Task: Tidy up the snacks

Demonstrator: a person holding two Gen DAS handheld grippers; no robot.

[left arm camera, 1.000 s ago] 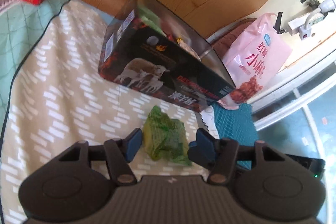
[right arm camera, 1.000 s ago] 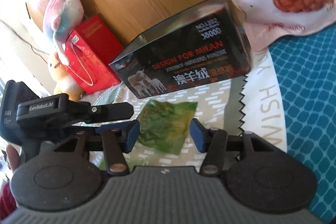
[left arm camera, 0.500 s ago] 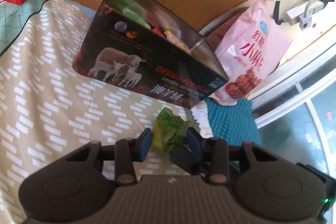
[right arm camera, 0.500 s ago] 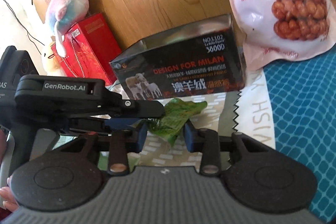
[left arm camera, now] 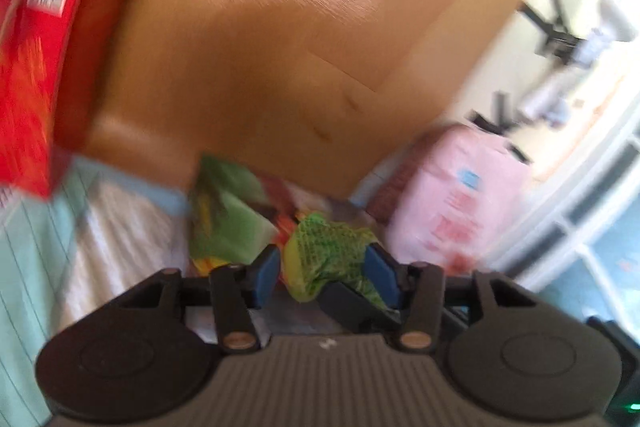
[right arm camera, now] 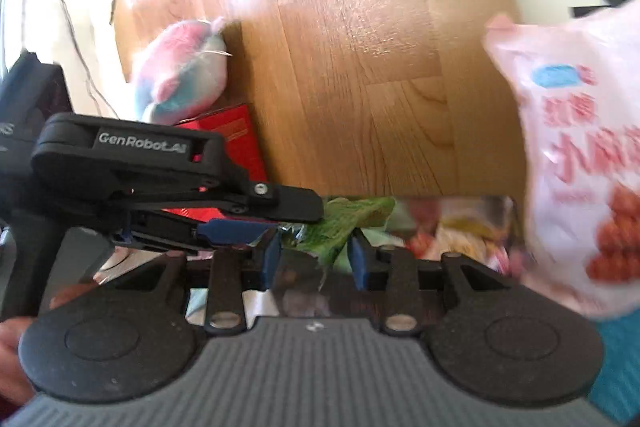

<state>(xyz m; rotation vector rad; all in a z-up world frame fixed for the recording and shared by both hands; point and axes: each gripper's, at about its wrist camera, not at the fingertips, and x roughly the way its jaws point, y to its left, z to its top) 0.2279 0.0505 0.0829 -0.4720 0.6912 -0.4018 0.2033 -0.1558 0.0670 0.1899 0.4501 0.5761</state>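
Left wrist view, blurred: left hand-held gripper (left arm camera: 323, 270) jaws opening, crumpled green mesh-print snack packet (left arm camera: 326, 253) between the blue pads (left arm camera: 267, 269); right pad touching the packet, small gap at the left pad, so no firm pinch seen. Packet bunched, long axis roughly tilted up toward upper right, lifted above the bedspread. Behind it, more green and red snack wrappers (left arm camera: 230, 219), box walls not clear in blur. Pink snack bag (left arm camera: 460, 203) leaning at right. Red gift box (left arm camera: 36, 75) at left, wooden headboard (left arm camera: 304, 39) behind.

Right wrist view: right hand-held gripper (right arm camera: 313, 259) jaws opening, lower tip of the same green packet (right arm camera: 340, 227) hanging between the pads, not clearly pressed. Packet long axis slanting up to the right. Left hand-held gripper entering from the left, its tip at the packet's upper left edge. Pink snack bag (right arm camera: 580, 163) at right, plush toy (right arm camera: 180, 79) on red box (right arm camera: 232, 135).
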